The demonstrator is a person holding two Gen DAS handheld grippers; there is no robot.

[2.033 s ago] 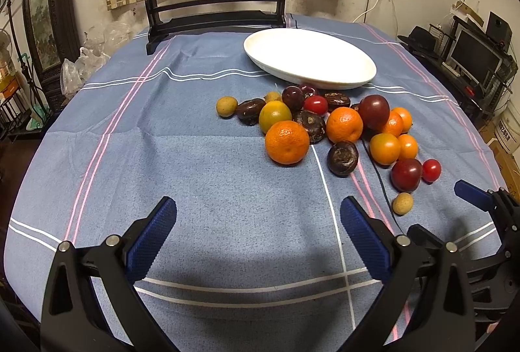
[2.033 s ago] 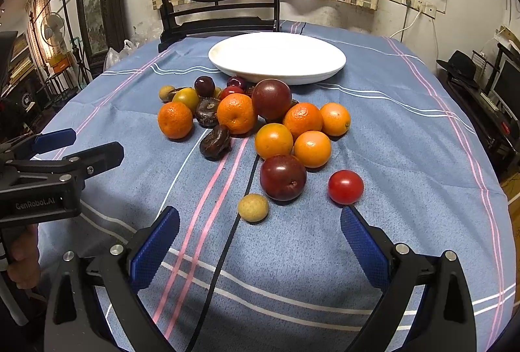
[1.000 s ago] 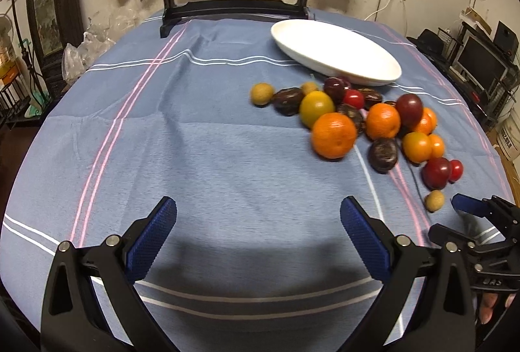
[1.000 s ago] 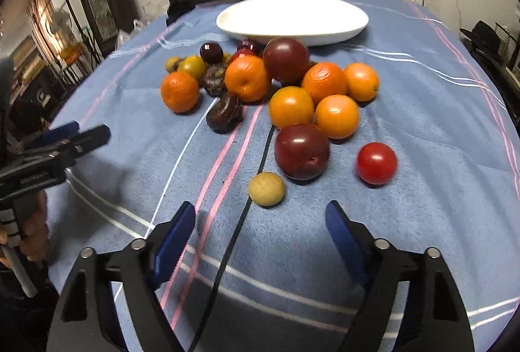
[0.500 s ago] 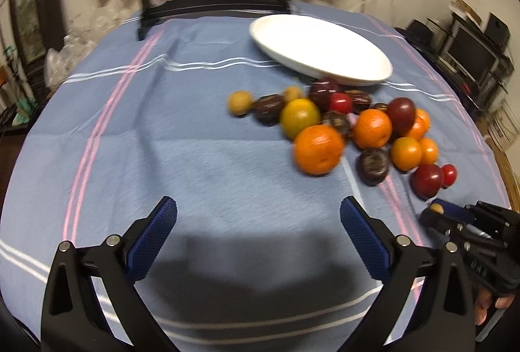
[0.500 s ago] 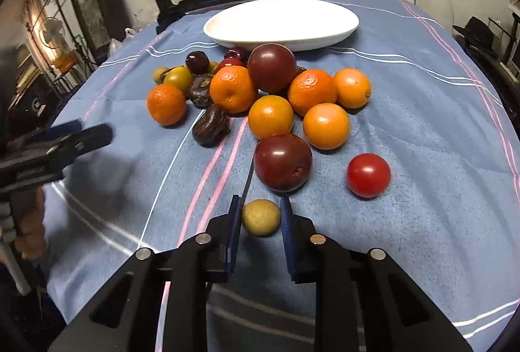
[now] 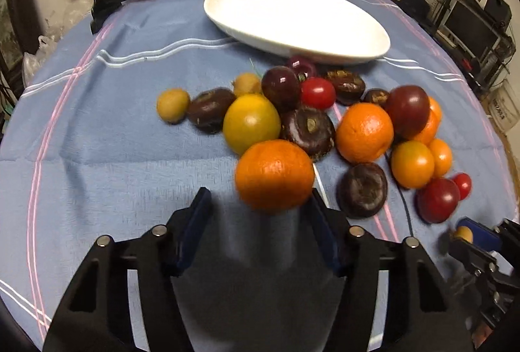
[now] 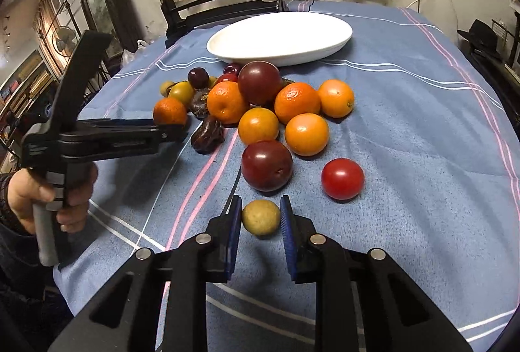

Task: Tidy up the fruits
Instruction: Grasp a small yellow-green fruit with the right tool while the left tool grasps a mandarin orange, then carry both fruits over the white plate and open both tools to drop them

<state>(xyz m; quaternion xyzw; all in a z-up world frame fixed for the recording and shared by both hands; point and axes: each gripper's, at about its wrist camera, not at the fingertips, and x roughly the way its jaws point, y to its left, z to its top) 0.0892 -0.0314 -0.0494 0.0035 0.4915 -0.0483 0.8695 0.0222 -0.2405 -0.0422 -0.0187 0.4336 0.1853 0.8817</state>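
- Two grippers work one pile of fruit on a round table under a blue striped cloth (image 8: 406, 131), the pile lying just in front of an empty white oval plate (image 8: 279, 38).
- The right gripper (image 8: 261, 217) is clamped on a small tan round fruit (image 8: 261, 217) at the near edge of the pile — its blue pads press both sides of the fruit, which sits at cloth level.
- Just beyond that fruit lie a dark red plum (image 8: 266, 165) and a red tomato (image 8: 342, 178), near each other but apart.
- The left gripper (image 7: 260, 215) has just been closing; a mandarin orange (image 7: 274, 175) at the pile's near-left edge sits between its tips, the right pad against the peel, while contact on the left side cannot be made out through the blur.
- Behind the mandarin crowd a yellow-green citrus (image 7: 252, 123) and a dark wrinkled fruit (image 7: 307, 131), touching one another.
- Open cloth spreads to the left of the pile and to the right of the tomato; the table's rim curves away at far right, and a dark wooden chair (image 8: 214, 10) stands close behind the plate.
- A person's hand (image 8: 48, 196) grips the left tool's handle.
- The chair's round panel carries a painted bird, blossoms and small characters — too small to read.
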